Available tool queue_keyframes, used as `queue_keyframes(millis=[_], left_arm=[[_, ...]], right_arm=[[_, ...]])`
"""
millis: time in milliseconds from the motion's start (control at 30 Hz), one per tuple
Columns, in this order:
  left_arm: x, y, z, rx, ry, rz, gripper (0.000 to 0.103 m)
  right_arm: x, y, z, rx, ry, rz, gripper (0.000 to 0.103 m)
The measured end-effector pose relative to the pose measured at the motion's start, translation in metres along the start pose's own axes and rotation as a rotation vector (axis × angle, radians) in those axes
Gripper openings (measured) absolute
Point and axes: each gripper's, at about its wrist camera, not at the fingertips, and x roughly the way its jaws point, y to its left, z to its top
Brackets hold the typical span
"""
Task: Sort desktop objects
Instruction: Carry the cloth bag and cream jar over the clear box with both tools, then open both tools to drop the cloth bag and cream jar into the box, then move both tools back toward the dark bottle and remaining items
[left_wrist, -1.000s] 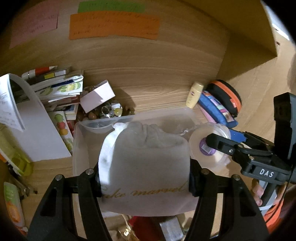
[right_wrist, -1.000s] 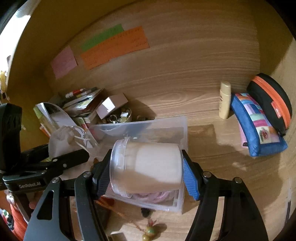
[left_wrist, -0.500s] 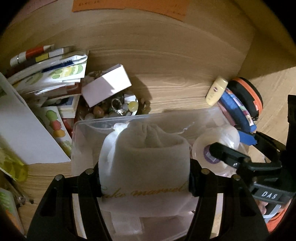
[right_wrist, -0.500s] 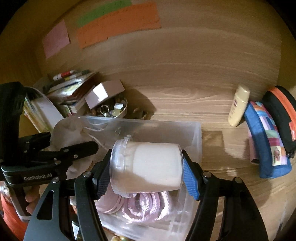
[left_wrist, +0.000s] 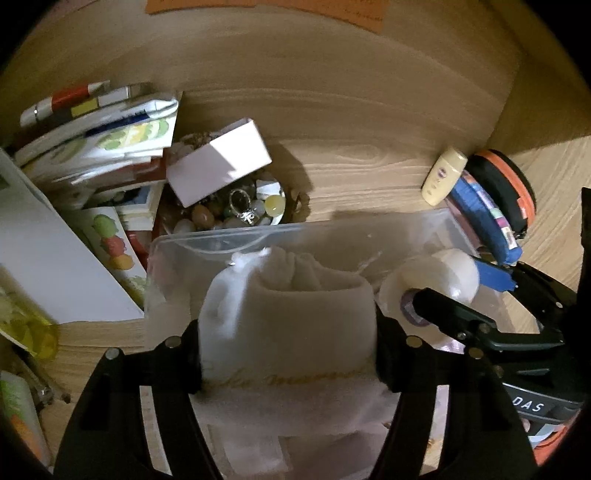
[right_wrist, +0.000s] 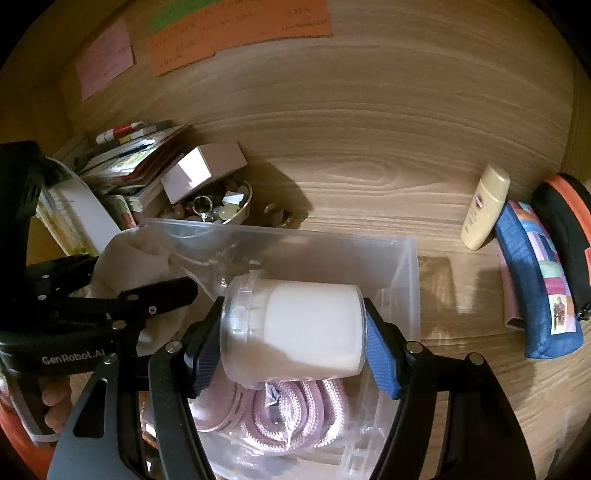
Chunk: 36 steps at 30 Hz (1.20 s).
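A white cloth pouch (left_wrist: 288, 325) is carried between the jaws of the left gripper (left_wrist: 288, 354), which are opening though its pads still touch it. A clear tub of white cream (right_wrist: 295, 325), lying crosswise, is clamped by the right gripper (right_wrist: 291, 350). Both are held directly above the clear plastic bin (right_wrist: 402, 280), where pink cord (right_wrist: 295, 413) already lies.

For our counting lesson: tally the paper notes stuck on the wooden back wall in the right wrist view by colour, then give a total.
Pink note: 1
Green note: 1
Orange note: 1
Total: 3
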Motion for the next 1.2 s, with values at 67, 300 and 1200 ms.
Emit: queue_keyframes(millis=[67, 300, 1200], left_arm=[[-0.006, -0.001, 0.0, 0.005, -0.01, -0.005, 0.07], [-0.033, -0.009, 0.0, 0.032, -0.058, -0.001, 0.074], [-0.113, 0.038, -0.102, -0.023, -0.134, 0.146, 0.091]], right_arm=[[-0.004, 0.001, 0.0, 0.003, -0.006, 0.006, 0.065], [-0.026, 0.0, -0.001, 0.021, -0.037, 0.012, 0.066], [-0.1, 0.046, -0.076, -0.068, -0.105, -0.043, 0.082]])
